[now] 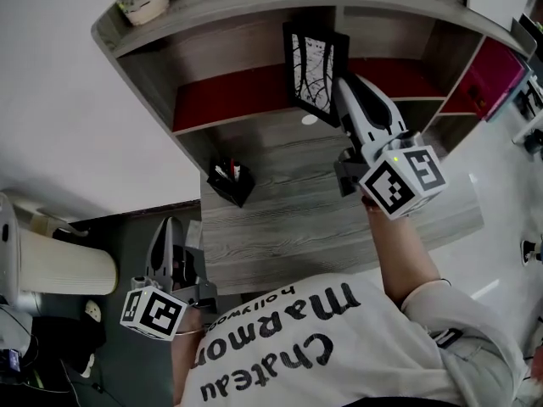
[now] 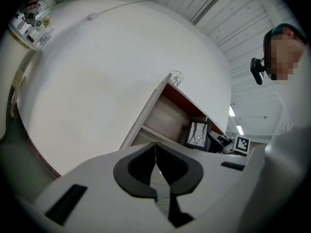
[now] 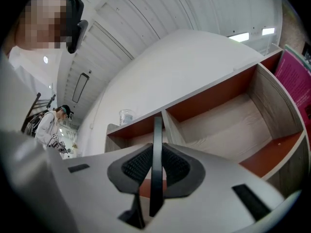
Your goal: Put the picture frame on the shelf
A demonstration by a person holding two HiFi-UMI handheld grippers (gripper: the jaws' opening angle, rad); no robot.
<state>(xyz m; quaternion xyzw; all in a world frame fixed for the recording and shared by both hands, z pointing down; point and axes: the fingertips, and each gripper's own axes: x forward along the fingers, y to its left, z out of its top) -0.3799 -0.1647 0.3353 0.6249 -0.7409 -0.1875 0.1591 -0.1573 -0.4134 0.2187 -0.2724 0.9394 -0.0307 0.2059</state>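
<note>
A black picture frame (image 1: 314, 70) with a white, black-lined print stands upright just in front of the shelf's middle divider. My right gripper (image 1: 344, 108) is shut on its lower right edge; in the right gripper view the frame (image 3: 157, 149) shows edge-on as a thin black bar between the pads. The wooden shelf (image 1: 254, 49) has red back panels and open compartments (image 3: 228, 120). My left gripper (image 1: 170, 244) hangs low at the desk's near left, shut with nothing in it (image 2: 155, 166). The frame (image 2: 197, 134) also shows far off in the left gripper view.
A black pen holder (image 1: 231, 181) stands on the grey wood desk (image 1: 280, 227) to the left. A small potted item (image 1: 142, 2) sits on the shelf top. A pink panel (image 1: 496, 75) lines the right compartment. A white bin (image 1: 59, 265) stands on the floor at left.
</note>
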